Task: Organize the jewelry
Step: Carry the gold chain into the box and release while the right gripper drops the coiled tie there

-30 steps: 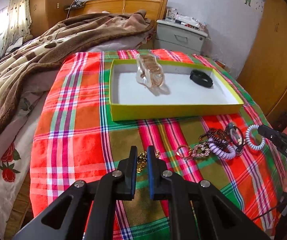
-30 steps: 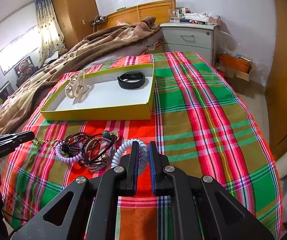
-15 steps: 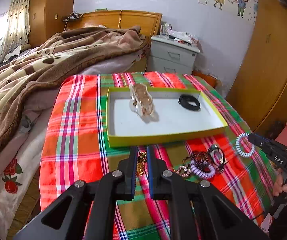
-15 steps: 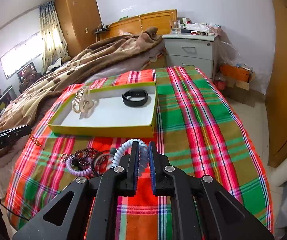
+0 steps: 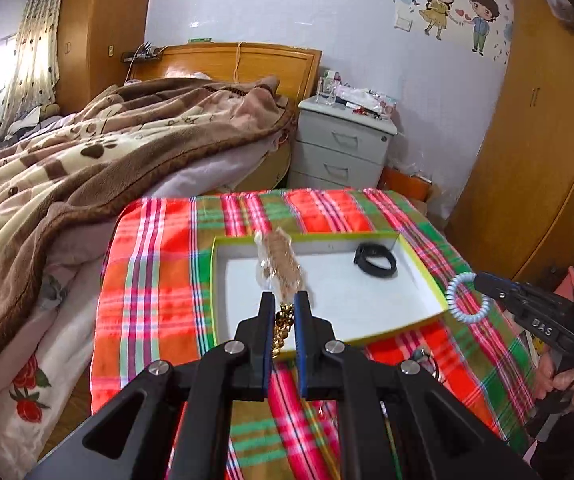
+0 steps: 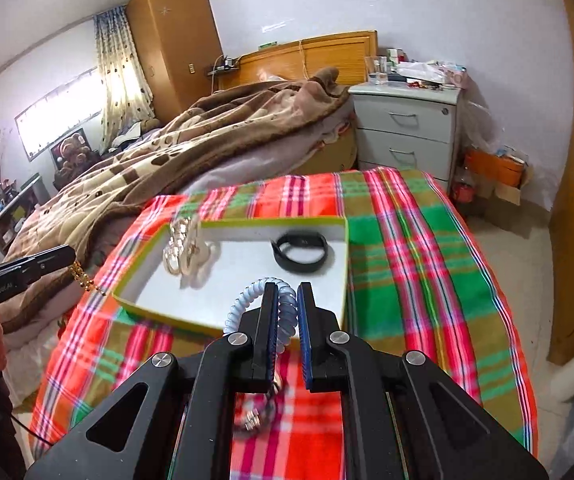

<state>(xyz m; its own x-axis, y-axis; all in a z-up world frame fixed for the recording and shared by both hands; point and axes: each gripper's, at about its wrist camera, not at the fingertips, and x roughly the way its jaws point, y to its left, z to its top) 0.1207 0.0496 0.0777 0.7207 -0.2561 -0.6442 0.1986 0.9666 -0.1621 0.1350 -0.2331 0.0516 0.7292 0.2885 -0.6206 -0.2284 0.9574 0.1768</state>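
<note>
Both tools have climbed off the plaid-covered worktop (image 5: 159, 280) since a second ago, each carrying a piece toward the yellow-rimmed box (image 5: 423, 272). Left tool (image 5: 285, 312) has just been closing a little further and is pinched on a gold bead chain (image 5: 283, 326), which dangles from its tips over the box's near edge, at 6 o'clock of the tray. Right tool (image 6: 287, 304) is nearly closed on a pale blue coil hair tie (image 6: 243, 304), lifted clear and hanging at the box's near rim. Already inside lie a bagged gold chain (image 6: 183, 248) at about 10 o'clock and a black wristband (image 6: 301, 250) at 2 o'clock. Blurred bracelets (image 6: 253, 416) remain on the cloth beneath the right tool, so I judge the sorting roughly half done. Each tool points forward and down toward the box, side by side and well apart.
</note>
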